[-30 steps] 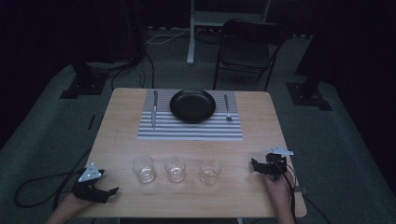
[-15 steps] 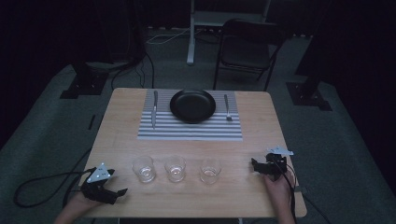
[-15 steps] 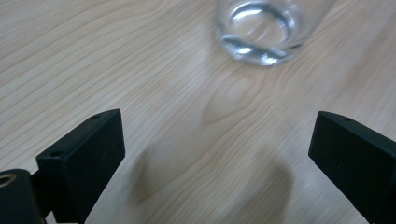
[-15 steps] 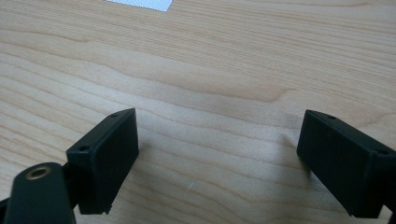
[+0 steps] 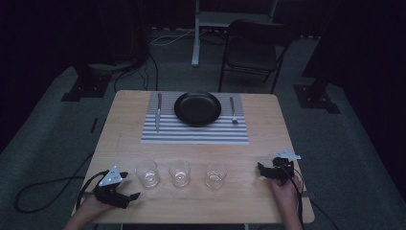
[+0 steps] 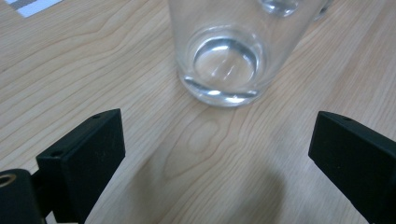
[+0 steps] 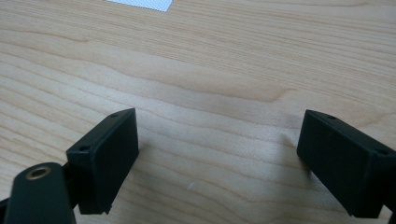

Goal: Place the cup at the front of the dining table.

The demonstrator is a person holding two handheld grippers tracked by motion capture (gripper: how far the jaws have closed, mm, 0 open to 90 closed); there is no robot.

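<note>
Three clear glasses stand upright in a row along the near part of the table, apart from one another; we call them the left glass, the middle glass and the right glass. The left gripper lies low over the wood at the near left corner; the left glass is just beyond it and a little toward the table's middle, near but not touching. In the left gripper view the same glass stands straight ahead, slightly right of the midline between the two black jaws, with bare wood between its base and the pads. Those jaws have just been closing a little, yet they stand wide with nothing between them; we read the left gripper as released.

The right gripper rests at the near right edge, pointing toward the right glass, with a clear stretch of table between them; in the right gripper view its jaws are likewise spread over bare wood, holding nothing.

We judge that the left hand has the shorter reach, and that the left glass is its likely target; each glass keeps its long axis vertical, so a level approach with a pad on either side of the wall would suit. Beyond the row lie a striped mat, a black plate, a knife and a fork.
</note>
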